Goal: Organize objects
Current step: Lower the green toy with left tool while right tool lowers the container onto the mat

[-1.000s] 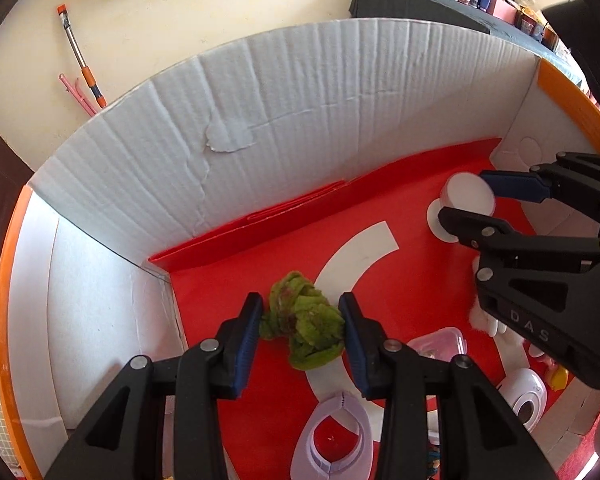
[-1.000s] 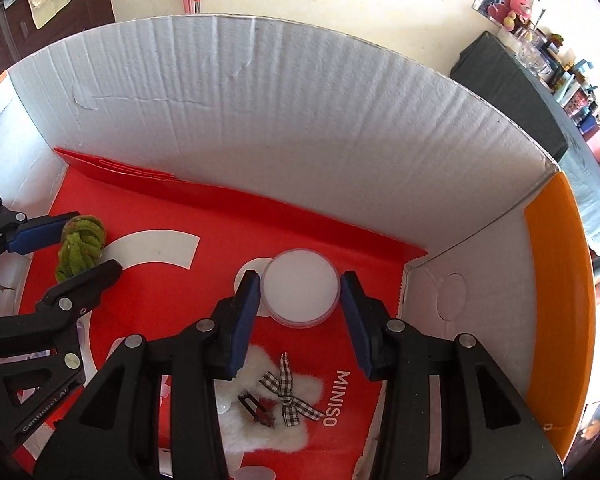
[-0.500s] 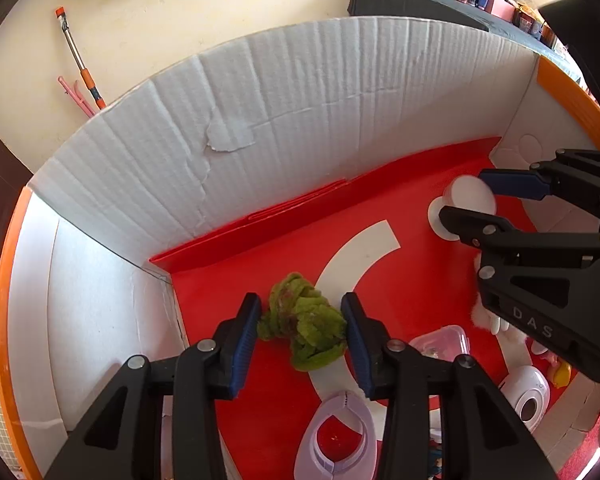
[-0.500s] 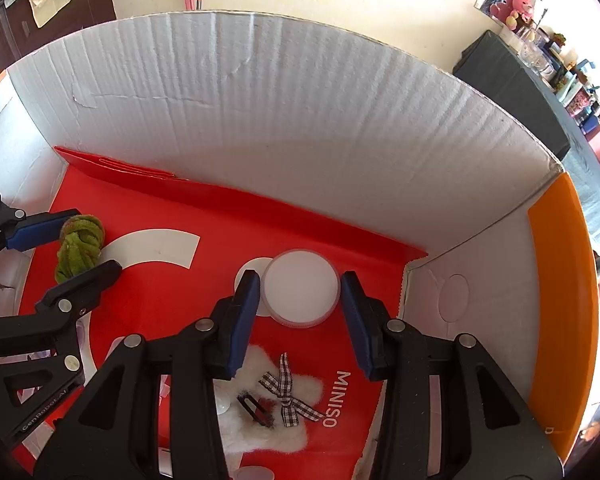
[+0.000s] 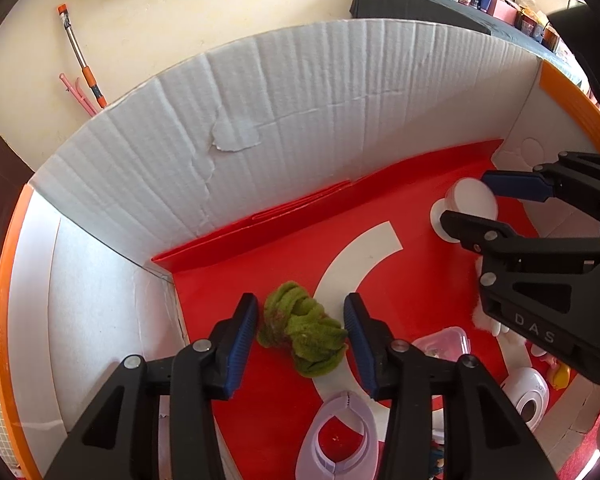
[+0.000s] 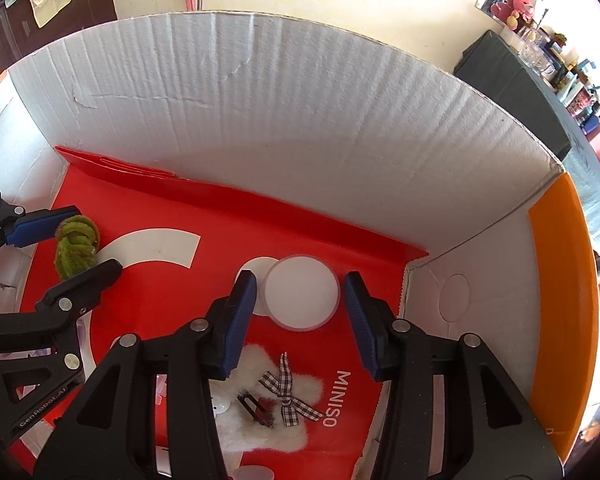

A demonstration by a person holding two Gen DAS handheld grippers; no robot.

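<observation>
Tongs, left (image 5: 300, 332) and right (image 6: 300, 300), were opening, pads clear of scrunchie (image 5: 300, 336) and jar (image 6: 302, 296); lifting straight up would have avoided nudging either.

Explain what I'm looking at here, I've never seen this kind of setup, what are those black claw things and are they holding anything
Those black claws are two hand-held grippers, each worked by a person and each carrying a wide-angle camera that looks along its fingers. One picture comes from the left gripper, the other from the right gripper; each also shows the other gripper at its edge. Both reach down into a cardboard box with a red floor. The left one straddles a green fuzzy bundle, the right one a round white container. Their jaws are opening, with gaps beside both things, so nothing is gripped. A white furry piece with a checked bow also lies in the box.
</observation>
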